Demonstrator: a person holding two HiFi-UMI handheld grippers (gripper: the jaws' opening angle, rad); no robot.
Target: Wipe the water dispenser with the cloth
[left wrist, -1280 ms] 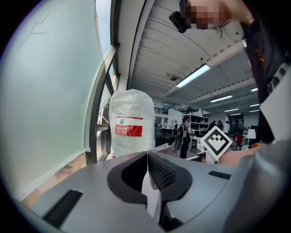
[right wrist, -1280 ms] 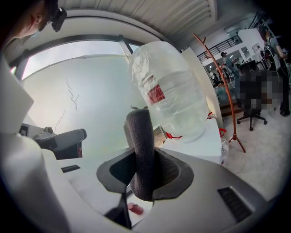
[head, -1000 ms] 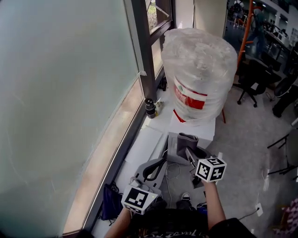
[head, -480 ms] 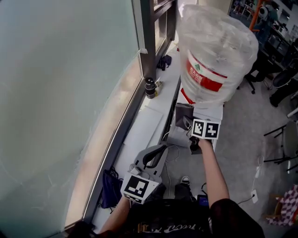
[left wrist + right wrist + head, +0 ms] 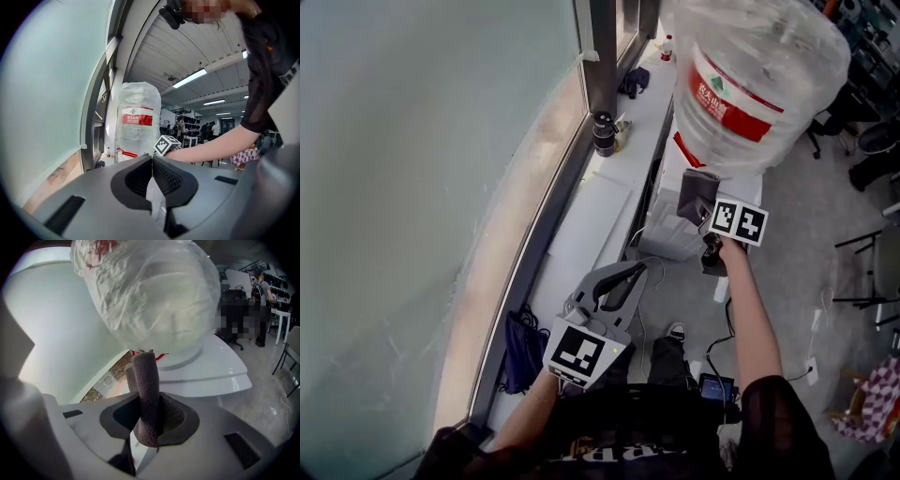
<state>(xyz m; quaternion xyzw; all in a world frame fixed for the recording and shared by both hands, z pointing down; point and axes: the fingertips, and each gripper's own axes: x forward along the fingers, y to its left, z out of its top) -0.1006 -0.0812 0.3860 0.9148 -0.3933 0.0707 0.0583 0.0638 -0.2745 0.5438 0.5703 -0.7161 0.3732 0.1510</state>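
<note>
The white water dispenser [image 5: 694,242] stands by the window ledge with a plastic-wrapped bottle [image 5: 757,80] bearing a red label on top. My right gripper [image 5: 705,208] is shut on a folded grey cloth [image 5: 696,193], held up against the dispenser's top front just under the bottle. In the right gripper view the cloth [image 5: 146,394] stands upright between the jaws, right before the dispenser's white top [image 5: 206,371] and the bottle [image 5: 154,291]. My left gripper [image 5: 623,281] hangs low near my body, shut and holding nothing; its view shows the bottle [image 5: 137,122] far ahead.
A frosted window [image 5: 422,169] with a dark frame post [image 5: 602,47] runs along the left. A white ledge [image 5: 600,220] carries a small dark bottle [image 5: 603,134] and a dark object [image 5: 634,82]. Cables [image 5: 652,281] lie on the floor. Office chairs [image 5: 872,141] stand right.
My right gripper has risen and moved forward with the cloth, from the dispenser's front up to just under the bottle. The left gripper has stayed low.
</note>
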